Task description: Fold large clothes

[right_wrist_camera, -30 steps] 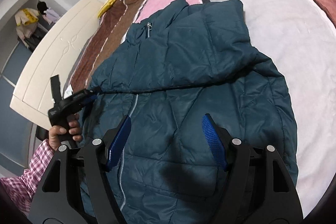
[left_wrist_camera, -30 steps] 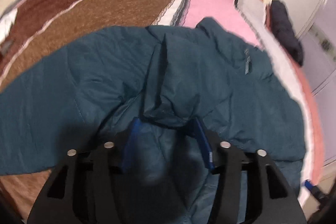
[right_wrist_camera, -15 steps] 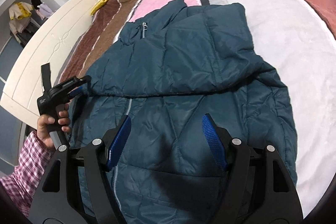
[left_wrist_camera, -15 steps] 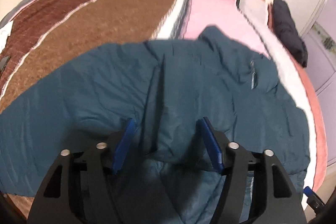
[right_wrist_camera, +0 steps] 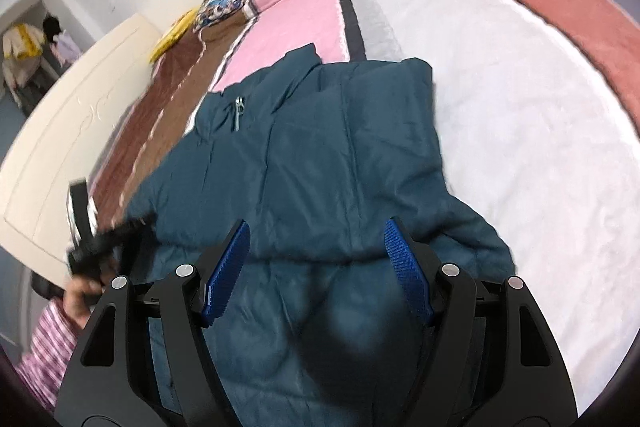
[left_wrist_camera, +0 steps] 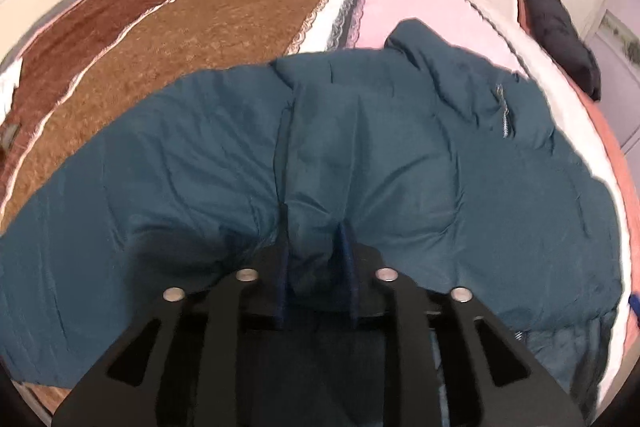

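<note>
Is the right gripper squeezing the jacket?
No, the right gripper hangs wide open above the jacket, pinching nothing.

Left gripper (left_wrist_camera: 316,251): blue fingers drawn close together at lower centre of its own view, pinching a fold of the jacket (left_wrist_camera: 360,155). Right gripper (right_wrist_camera: 316,271): blue fingers spread wide at lower centre of its view, holding nothing. Left hand (right_wrist_camera: 82,293) gripping its handle at the lower left of the right view, blurred.
</note>
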{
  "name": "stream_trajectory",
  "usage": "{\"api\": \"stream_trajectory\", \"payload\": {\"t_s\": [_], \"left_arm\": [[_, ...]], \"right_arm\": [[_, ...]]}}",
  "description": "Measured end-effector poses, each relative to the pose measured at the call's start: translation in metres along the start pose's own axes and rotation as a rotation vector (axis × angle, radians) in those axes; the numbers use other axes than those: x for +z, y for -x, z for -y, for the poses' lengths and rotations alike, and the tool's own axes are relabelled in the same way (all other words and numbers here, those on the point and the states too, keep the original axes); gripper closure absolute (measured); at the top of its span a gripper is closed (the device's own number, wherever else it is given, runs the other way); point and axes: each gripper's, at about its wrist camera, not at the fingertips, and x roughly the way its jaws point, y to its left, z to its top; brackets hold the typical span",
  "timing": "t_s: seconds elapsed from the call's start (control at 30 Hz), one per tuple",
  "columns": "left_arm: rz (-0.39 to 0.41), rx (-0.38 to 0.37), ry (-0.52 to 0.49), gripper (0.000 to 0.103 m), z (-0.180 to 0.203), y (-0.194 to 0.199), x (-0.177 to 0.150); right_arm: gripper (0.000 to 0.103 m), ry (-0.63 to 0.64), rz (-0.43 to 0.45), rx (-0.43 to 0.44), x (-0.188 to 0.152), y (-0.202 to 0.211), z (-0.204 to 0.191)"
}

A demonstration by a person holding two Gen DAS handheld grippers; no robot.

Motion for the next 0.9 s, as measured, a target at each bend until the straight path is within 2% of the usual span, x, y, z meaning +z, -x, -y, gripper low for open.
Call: {"api": "stream_trajectory", "payload": {"t_s": [0.07, 0.1, 0.17, 0.27, 0.43, 0.5, 0.57, 0.63, 0.73, 0.83, 0.9], "left_arm": [[0.002, -0.024, 0.020, 0.064, -0.003, 0.005, 0.000], [0.001, -0.037, 0.037, 0.061, -0.007, 0.010, -0.001], [0.012, -0.051, 0.052, 0.060, -0.014, 0.020, -0.002], [0.033, -0.061, 0.050, 0.058, -0.028, 0.040, -0.010], [0.064, -0.028, 0.080, 0.057, -0.073, 0.075, -0.031], [0.070, -0.037, 0.121, 0.057, -0.090, 0.086, -0.038], [0.073, -0.050, 0.154, 0.057, -0.096, 0.092, -0.040], [0.084, -0.093, 0.161, 0.057, -0.092, 0.097, -0.038], [0.108, -0.155, 0.122, 0.057, -0.065, 0.094, -0.029], [0.107, -0.184, 0.058, 0.057, -0.025, 0.080, -0.019], [0.089, -0.180, 0.024, 0.057, -0.001, 0.061, -0.009]], "right_arm": [[0.033, -0.020, -0.025, -0.027, 0.006, -0.016, 0.010], [0.033, -0.029, -0.043, -0.038, 0.009, -0.024, 0.014], [0.035, -0.054, -0.102, -0.100, 0.011, -0.045, 0.029], [0.043, -0.044, -0.120, -0.177, 0.013, -0.059, 0.040], [0.044, -0.032, -0.127, -0.230, 0.014, -0.066, 0.042], [0.044, -0.055, -0.129, -0.248, 0.015, -0.062, 0.039], [0.045, -0.063, -0.095, -0.242, 0.019, -0.049, 0.029], [0.045, -0.051, -0.027, -0.176, 0.023, -0.035, 0.015], [0.045, -0.002, -0.004, -0.175, 0.040, -0.044, -0.005], [0.045, 0.005, -0.015, -0.195, 0.057, -0.074, -0.010], [0.045, 0.012, -0.029, -0.265, 0.065, -0.092, -0.002]]}}
